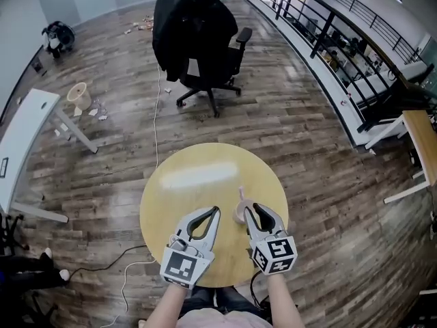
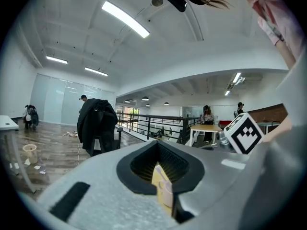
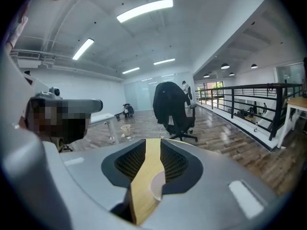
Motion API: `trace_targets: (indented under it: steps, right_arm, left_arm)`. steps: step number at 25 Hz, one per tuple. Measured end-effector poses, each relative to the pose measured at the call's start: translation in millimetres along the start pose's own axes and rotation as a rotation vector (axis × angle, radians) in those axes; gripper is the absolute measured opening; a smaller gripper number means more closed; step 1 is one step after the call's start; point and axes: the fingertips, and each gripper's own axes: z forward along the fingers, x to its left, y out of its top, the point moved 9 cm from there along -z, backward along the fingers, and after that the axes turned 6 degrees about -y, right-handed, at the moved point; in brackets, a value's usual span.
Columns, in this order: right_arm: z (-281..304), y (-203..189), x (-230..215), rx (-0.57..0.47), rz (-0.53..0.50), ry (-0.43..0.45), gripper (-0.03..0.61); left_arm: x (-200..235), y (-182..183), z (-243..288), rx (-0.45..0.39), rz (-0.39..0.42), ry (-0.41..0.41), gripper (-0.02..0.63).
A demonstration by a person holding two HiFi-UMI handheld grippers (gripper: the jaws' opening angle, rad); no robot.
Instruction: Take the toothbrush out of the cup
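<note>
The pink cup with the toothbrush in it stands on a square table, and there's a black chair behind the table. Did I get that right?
Not quite. The table is round, not square, as the head view shows. The rest holds: the pink cup with the toothbrush in it stands on that table, and the black chair is behind it.
</note>
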Motion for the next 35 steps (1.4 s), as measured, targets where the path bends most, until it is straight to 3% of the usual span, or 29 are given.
trace_targets:
  steps: [5, 11, 16, 17, 24, 35]
  right_arm:
    - [50.4, -18.1, -12.5, 0.131, -0.031, 0.027, 0.142]
    - [85.7, -35.1, -16.3, 0.256, -0.077, -0.001, 0.141]
    - [93.6, -35.9, -16.6, 0.300, -0.132, -0.026, 0.043]
    - [93.0, -35.8, -17.4, 0.299, -0.127, -0.027, 0.019]
    - [87.0, -31.7, -21.6, 0.244, -0.070, -0.016, 0.018]
    - [34.4, 11.1, -28.4, 0.004, 0.008, 0.002, 0.018]
  left_arm:
    - [11.2, -10.0, 13.1, -0.010, -0.033, 0.023, -0.002]
    - [29.4, -11.2, 24.2, -0.017, -0.073, 0.053, -0.002]
    - [39.2, -10.7, 29.0, -0.019, -0.088, 0.064, -0.003]
    - [40.1, -10.9, 29.3, -0.017, -0.092, 0.067, -0.002]
    - [39.8, -10.8, 34.0, -0.014, -0.087, 0.060, -0.002]
    - [28.4, 8.0, 19.7, -0.047, -0.047, 0.070, -0.002]
